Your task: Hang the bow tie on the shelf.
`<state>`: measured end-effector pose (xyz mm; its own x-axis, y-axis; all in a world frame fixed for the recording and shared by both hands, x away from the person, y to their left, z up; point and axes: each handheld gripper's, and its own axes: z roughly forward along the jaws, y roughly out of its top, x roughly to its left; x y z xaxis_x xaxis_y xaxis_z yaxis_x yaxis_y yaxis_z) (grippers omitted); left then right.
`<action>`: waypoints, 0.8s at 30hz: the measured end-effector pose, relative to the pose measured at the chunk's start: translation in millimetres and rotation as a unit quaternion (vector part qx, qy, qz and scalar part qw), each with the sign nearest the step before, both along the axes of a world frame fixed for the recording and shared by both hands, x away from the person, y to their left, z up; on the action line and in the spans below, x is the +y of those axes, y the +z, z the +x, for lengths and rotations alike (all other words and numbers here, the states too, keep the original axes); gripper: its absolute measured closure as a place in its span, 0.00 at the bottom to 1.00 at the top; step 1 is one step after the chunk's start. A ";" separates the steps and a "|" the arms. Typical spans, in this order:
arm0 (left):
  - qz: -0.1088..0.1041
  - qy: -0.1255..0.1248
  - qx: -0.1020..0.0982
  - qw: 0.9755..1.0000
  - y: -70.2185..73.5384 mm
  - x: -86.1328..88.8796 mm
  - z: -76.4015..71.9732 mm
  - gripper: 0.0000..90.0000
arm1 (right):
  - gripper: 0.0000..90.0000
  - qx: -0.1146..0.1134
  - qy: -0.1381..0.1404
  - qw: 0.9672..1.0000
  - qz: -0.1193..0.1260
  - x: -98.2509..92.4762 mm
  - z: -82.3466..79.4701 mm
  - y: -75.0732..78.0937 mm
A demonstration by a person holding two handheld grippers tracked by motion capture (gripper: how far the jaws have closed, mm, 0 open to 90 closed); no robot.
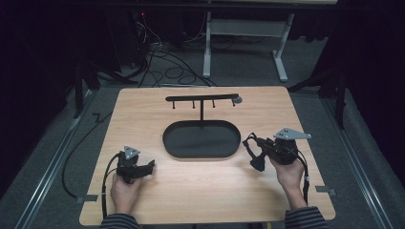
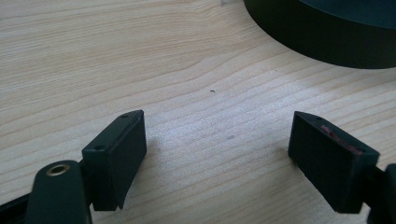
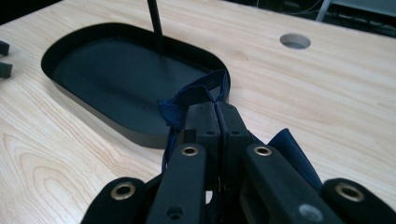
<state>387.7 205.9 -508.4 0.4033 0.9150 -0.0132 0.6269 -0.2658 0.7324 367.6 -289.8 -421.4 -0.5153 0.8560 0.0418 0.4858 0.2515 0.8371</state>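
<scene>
The dark blue strap (image 3: 196, 95) sits pinched in the right tool (image 3: 215, 116), jaws clenched on it, just off the right end of the black tray (image 1: 172, 143). The hook rail (image 1: 203, 98) stands beyond the tray, up and left of the strap. The left tool (image 2: 217, 149), jaws apart and empty, rests on the counter (image 1: 143, 109) off the tray's left end, so the right hand is nearer.

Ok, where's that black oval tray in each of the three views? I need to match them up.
High view: the black oval tray sits mid-table, between the two grippers, below the hook rack.
Left gripper view: its curved wall fills the top right corner.
Right gripper view: it lies upper left, beyond the shut fingers that pinch a dark blue strap.
Shared landmark: the thin black post rising from the tray's far edge.
</scene>
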 end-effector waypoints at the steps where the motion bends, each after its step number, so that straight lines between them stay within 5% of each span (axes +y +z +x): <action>1: 0.000 0.000 0.000 1.000 0.0 0.0 0.0 0.22 | 1.00 -0.002 0.001 1.000 0.001 0.2 -0.2 2.7; 24: -0.001 0.001 -0.001 1.000 -0.1 0.1 -0.3 0.22 | 1.00 -0.031 0.035 0.999 0.026 21.5 19.8 44.9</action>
